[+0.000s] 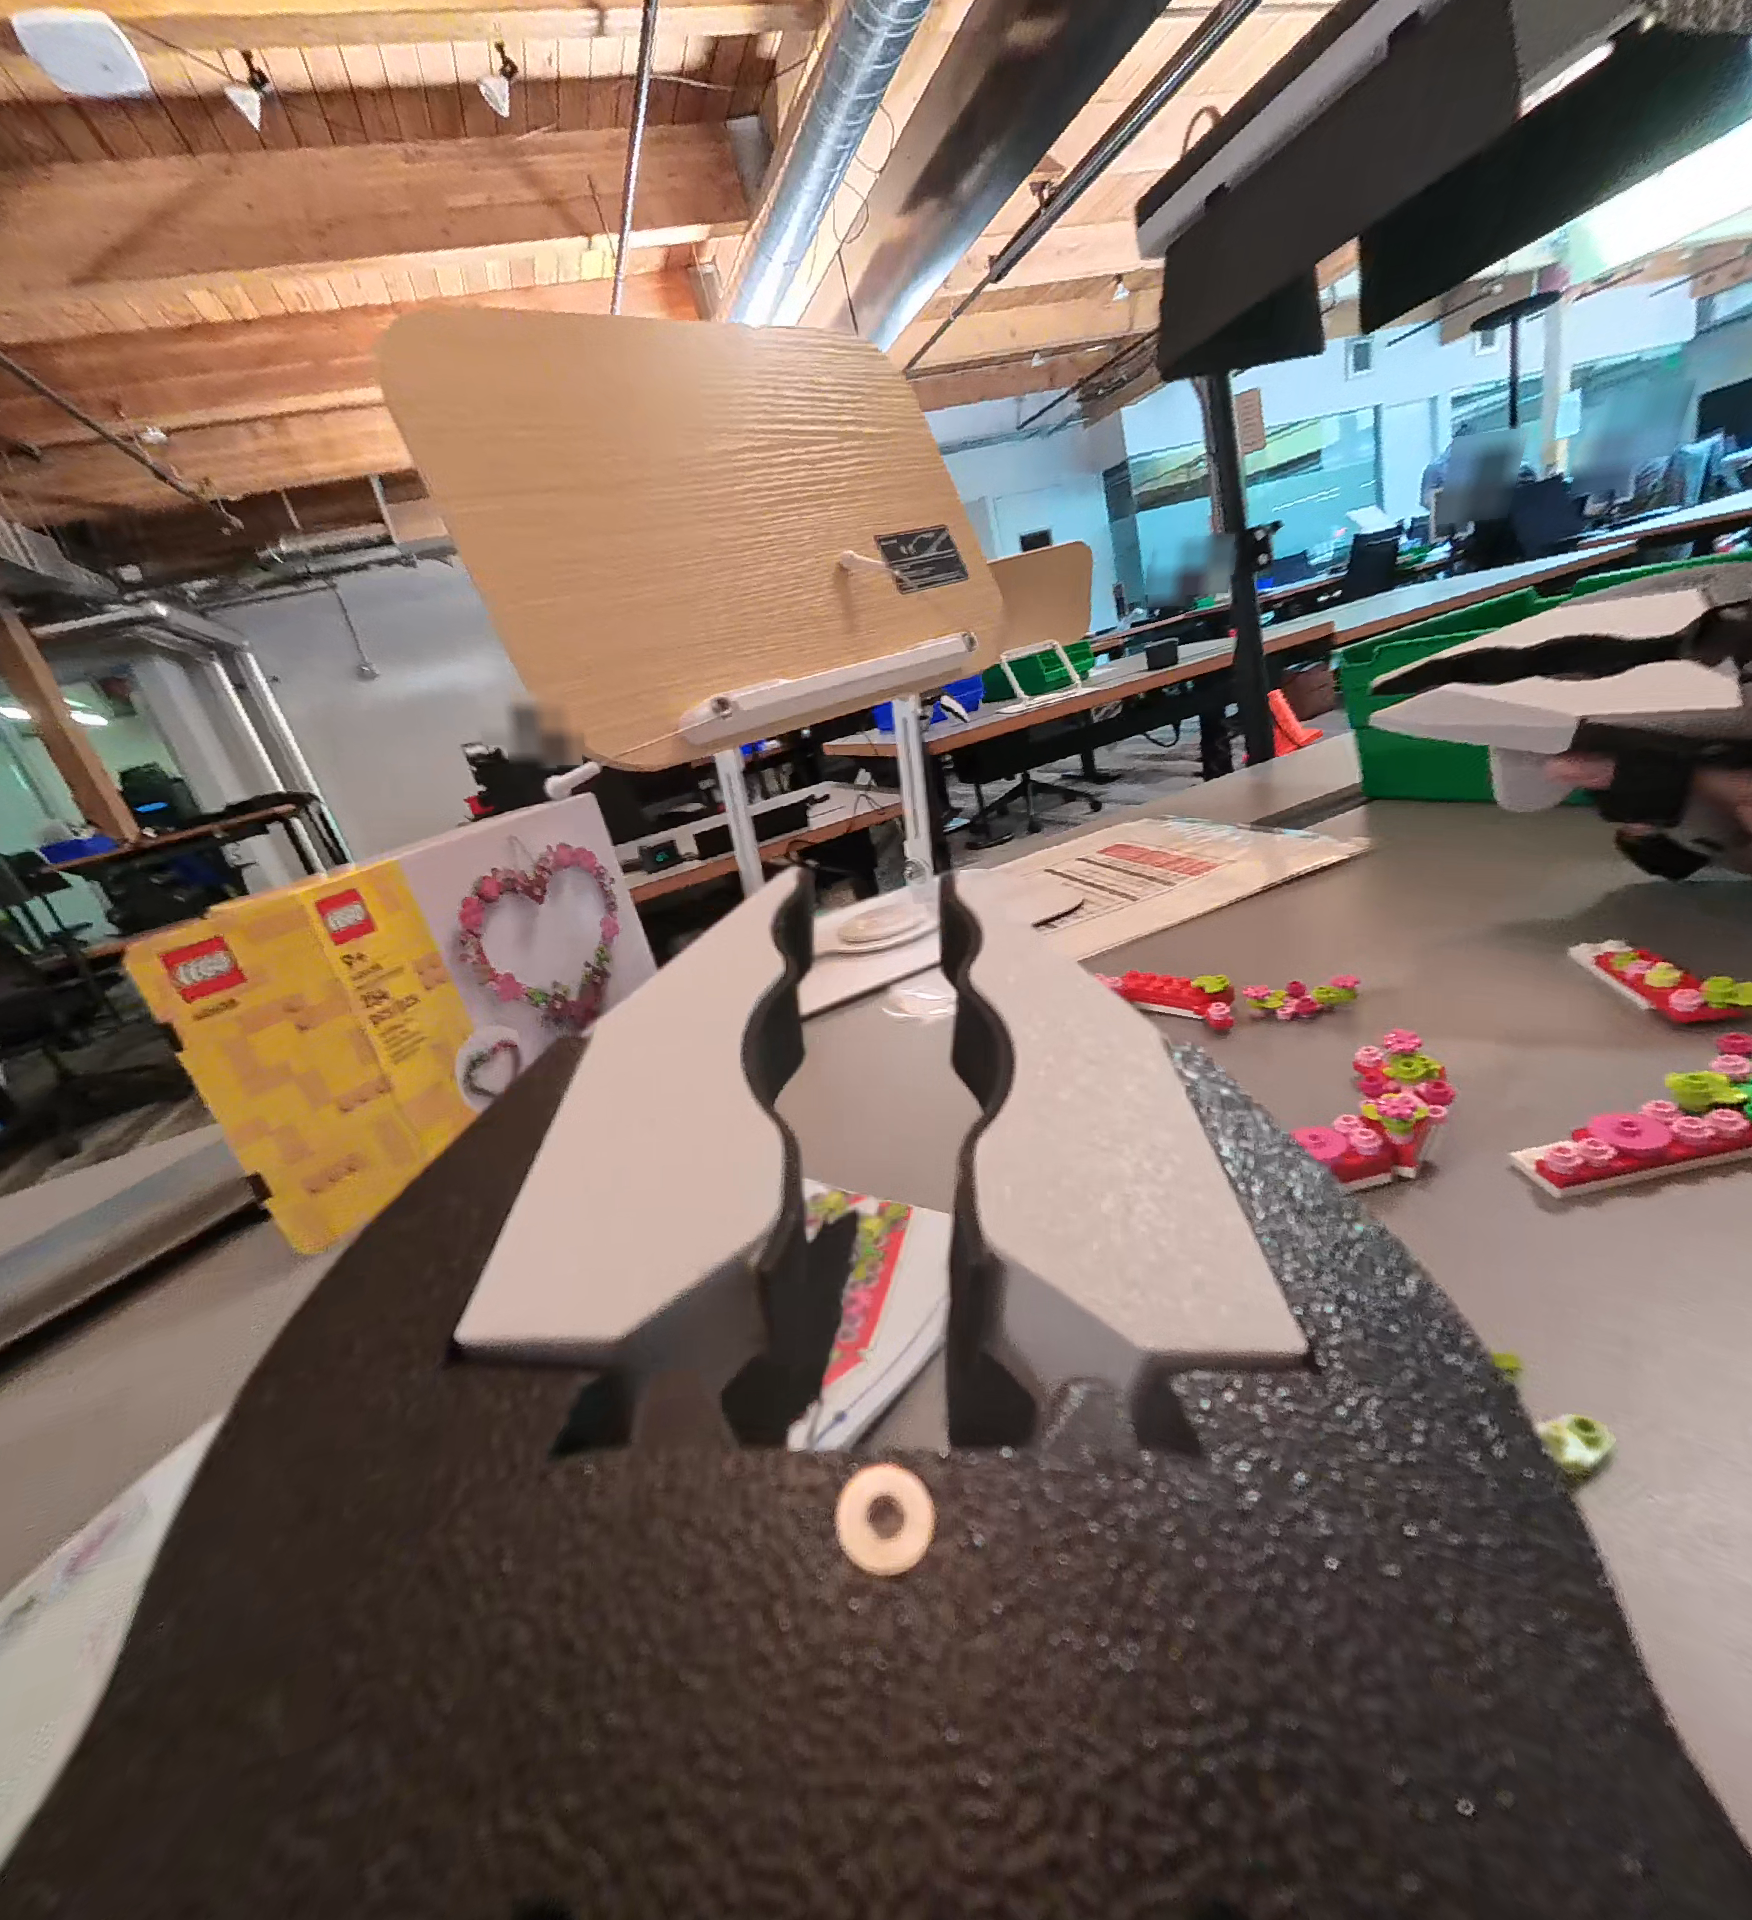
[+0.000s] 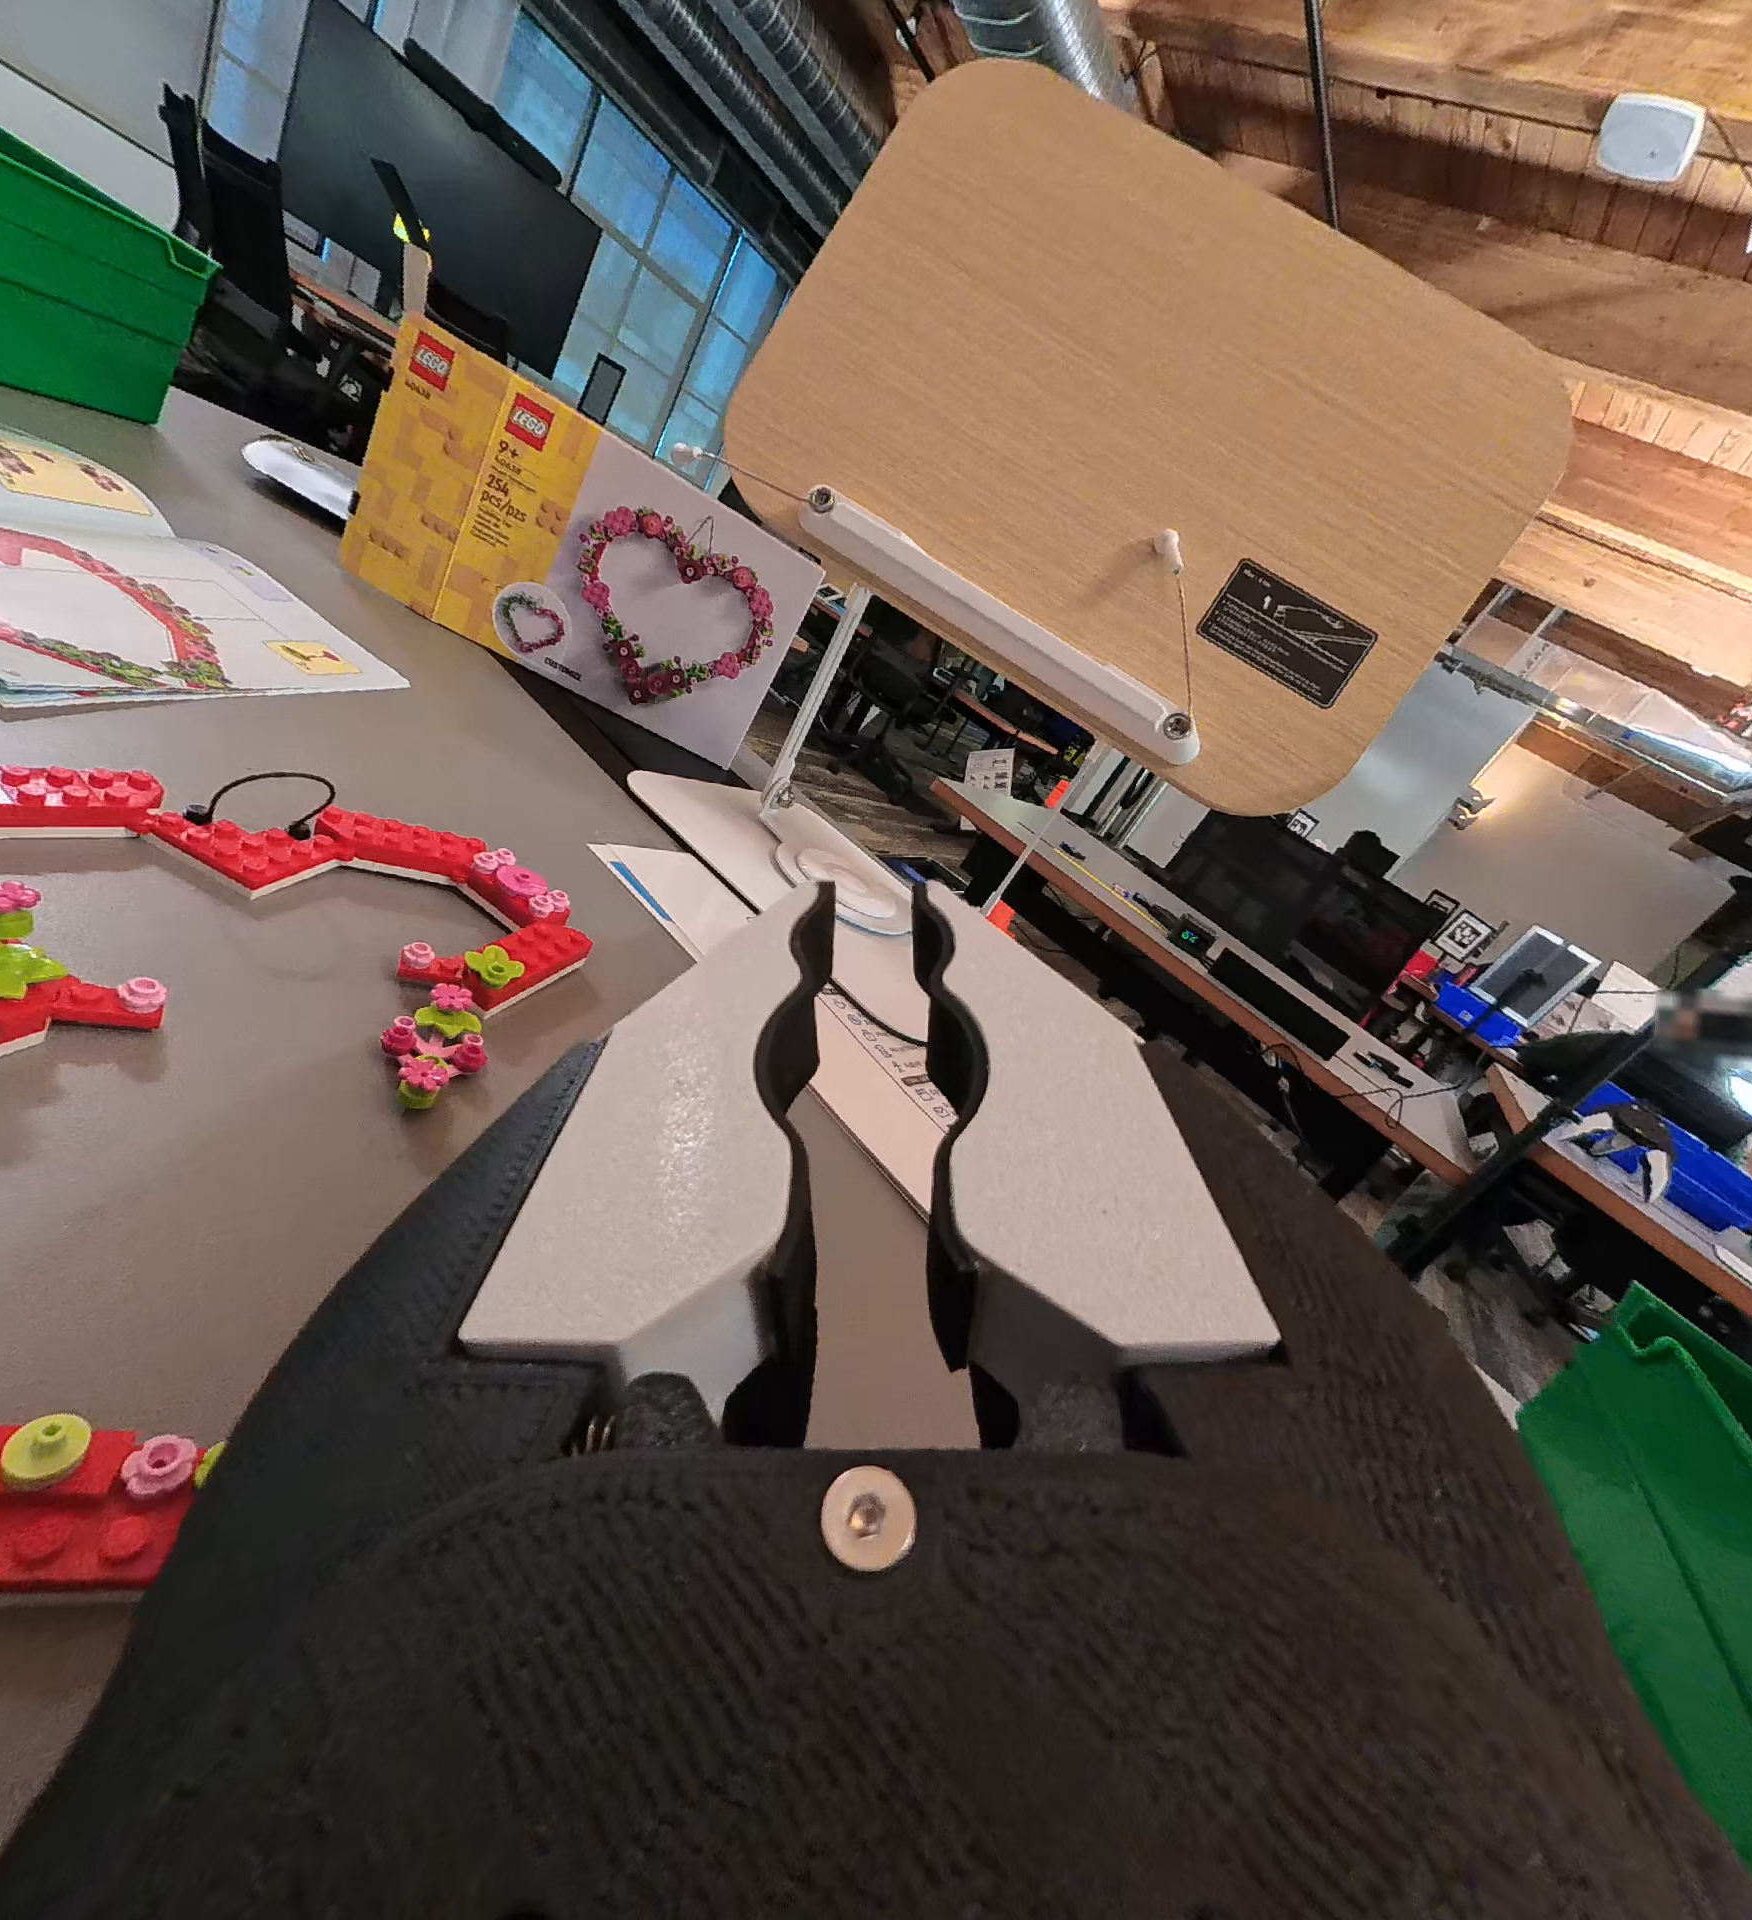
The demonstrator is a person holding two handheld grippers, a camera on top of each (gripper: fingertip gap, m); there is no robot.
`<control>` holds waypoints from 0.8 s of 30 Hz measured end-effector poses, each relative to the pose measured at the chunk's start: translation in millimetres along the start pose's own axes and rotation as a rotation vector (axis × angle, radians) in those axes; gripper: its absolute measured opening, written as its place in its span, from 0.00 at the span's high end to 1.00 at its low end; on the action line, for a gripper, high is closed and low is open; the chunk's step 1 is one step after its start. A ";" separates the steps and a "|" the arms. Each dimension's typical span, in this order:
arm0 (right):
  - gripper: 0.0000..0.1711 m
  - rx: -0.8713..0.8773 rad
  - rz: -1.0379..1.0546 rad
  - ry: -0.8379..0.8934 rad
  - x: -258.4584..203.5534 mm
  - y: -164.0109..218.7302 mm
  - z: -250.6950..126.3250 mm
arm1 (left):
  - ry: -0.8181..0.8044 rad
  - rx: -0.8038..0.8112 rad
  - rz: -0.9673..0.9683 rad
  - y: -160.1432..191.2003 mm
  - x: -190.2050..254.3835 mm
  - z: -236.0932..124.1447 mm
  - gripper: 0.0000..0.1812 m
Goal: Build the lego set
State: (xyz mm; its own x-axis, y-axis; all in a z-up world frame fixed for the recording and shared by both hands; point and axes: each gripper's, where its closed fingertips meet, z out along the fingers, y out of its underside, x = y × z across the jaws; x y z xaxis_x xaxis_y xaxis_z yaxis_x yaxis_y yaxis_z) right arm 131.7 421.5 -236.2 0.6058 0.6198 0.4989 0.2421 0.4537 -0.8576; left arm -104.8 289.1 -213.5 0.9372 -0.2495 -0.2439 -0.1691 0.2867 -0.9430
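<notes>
Red lego heart-frame sections with pink and lime flowers lie on the grey table [image 2: 259, 1174]. In the right wrist view a long red section [image 2: 259, 847] with a black cord loop lies at the left. A small flower cluster [image 2: 436, 1044] lies just left of my right gripper [image 2: 872, 899], which is open and empty. In the left wrist view, flowered red sections [image 1: 1672, 1132] [image 1: 1381, 1112] lie to the right of my left gripper [image 1: 872, 894], which is open and empty above the table. The right gripper [image 1: 1391, 691] shows at the far right there, held by a hand.
The yellow lego box [image 1: 332, 1039] [image 2: 560, 561] stands beside a wooden book stand [image 1: 706, 520] [image 2: 1142, 416] at the table's back. An open instruction booklet [image 2: 124, 613] lies at the left. Green bins [image 2: 41, 270] [image 2: 1703, 1558] flank the work area. A loose lime piece [image 1: 1578, 1444] lies near the left gripper. Left tips to right tips: about 30 centimeters. The long red section [image 2: 259, 847] is about equally far from each gripper, around 15 centimeters.
</notes>
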 end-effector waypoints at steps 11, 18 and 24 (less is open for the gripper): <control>0.93 -0.005 -0.009 -0.002 -0.5 1.5 1.1 | 0.072 -0.010 -0.079 5.2 10.4 0.6 0.97; 0.93 -0.003 0.002 0.004 1.4 1.8 0.7 | 0.060 -0.007 -0.077 4.9 8.4 0.3 0.97; 0.93 -0.008 -0.015 -0.001 -0.5 2.2 1.3 | 0.028 -0.003 -0.068 4.1 1.1 -2.4 0.99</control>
State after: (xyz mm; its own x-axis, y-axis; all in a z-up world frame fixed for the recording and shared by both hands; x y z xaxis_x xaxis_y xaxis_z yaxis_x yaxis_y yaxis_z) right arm 130.9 423.0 -238.2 0.6012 0.6134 0.5122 0.2578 0.4578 -0.8509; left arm -105.2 287.7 -218.2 0.9375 -0.2944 -0.1858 -0.1064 0.2658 -0.9581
